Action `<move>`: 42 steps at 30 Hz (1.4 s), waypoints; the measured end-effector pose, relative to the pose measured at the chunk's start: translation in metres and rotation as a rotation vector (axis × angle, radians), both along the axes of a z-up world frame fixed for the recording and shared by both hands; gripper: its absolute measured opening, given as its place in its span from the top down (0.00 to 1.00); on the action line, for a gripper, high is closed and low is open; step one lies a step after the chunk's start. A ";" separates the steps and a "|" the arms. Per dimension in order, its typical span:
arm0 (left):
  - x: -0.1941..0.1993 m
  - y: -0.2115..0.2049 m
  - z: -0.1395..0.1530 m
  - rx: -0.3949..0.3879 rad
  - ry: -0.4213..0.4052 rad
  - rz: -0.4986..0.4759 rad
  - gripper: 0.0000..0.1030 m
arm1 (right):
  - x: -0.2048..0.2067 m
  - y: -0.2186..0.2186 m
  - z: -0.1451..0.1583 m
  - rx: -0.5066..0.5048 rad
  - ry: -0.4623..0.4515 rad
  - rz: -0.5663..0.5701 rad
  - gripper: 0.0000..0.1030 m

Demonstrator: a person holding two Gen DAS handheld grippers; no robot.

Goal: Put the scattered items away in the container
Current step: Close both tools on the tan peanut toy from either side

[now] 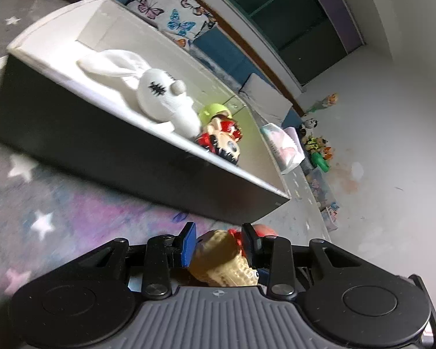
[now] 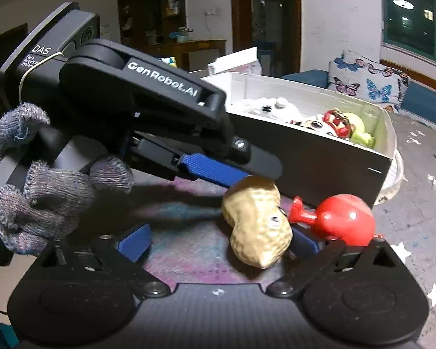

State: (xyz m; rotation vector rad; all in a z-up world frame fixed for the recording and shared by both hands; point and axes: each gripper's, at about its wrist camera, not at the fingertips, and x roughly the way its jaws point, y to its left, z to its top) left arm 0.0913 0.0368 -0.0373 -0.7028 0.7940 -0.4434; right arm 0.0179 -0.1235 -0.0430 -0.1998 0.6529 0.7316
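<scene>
A peanut toy on the starry rug is being clasped by the left gripper, just before the container, where a white rabbit is lying. The right gripper is being held wide beside a red toy. Lifting over the rim is judged next.

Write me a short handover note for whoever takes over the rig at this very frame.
Left claw: shut on the peanut toy, at rug level just in front of the container.
Right claw: open, holding nothing, low over the rug facing the peanut.
Done: white rabbit and two figures already in the container.
Left: drop the peanut in, then fetch the red toy lying beside it.
</scene>
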 end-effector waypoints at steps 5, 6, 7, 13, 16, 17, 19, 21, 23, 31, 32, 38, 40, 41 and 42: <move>-0.017 0.009 -0.002 -0.005 0.011 0.015 0.65 | -0.006 -0.002 0.001 0.004 0.013 0.015 0.09; -0.020 0.010 -0.002 -0.006 0.012 0.017 0.65 | -0.007 -0.003 0.001 0.005 0.016 0.019 0.10; -0.023 0.011 -0.002 -0.008 0.013 0.020 0.65 | -0.009 -0.003 0.000 0.005 0.018 0.021 0.11; -0.036 0.015 -0.005 -0.026 0.015 0.038 0.65 | -0.016 -0.009 0.003 0.014 0.023 0.004 0.19; -0.042 0.016 -0.007 -0.040 0.015 0.040 0.65 | -0.021 -0.009 0.004 0.014 0.024 -0.002 0.23; -0.045 0.016 -0.007 -0.040 0.013 0.041 0.65 | -0.023 -0.008 0.004 0.010 0.019 -0.004 0.23; -0.050 0.018 -0.006 -0.032 0.007 0.046 0.65 | -0.027 -0.007 0.005 0.005 0.020 -0.004 0.29; -0.055 0.019 -0.005 -0.030 0.001 0.055 0.65 | -0.033 -0.005 0.007 0.001 0.023 0.003 0.31; -0.059 0.020 -0.003 -0.041 -0.011 0.056 0.65 | -0.039 -0.003 0.009 -0.014 0.010 0.004 0.31; -0.069 0.025 0.001 -0.069 -0.047 0.059 0.65 | -0.055 0.001 0.017 -0.035 -0.010 -0.015 0.36; -0.069 0.025 0.001 -0.069 -0.047 0.061 0.65 | -0.056 0.001 0.017 -0.036 -0.011 -0.020 0.37; -0.065 0.026 0.000 -0.058 -0.027 0.070 0.65 | -0.053 0.003 0.017 -0.026 -0.004 -0.037 0.41; -0.064 0.027 0.000 -0.047 -0.024 0.076 0.65 | -0.050 0.004 0.016 -0.020 0.000 -0.041 0.41; -0.063 0.027 0.000 -0.042 -0.024 0.076 0.65 | -0.049 0.003 0.016 -0.017 0.002 -0.043 0.42; -0.061 0.026 0.001 -0.038 -0.024 0.075 0.65 | -0.047 0.003 0.015 -0.014 0.004 -0.043 0.43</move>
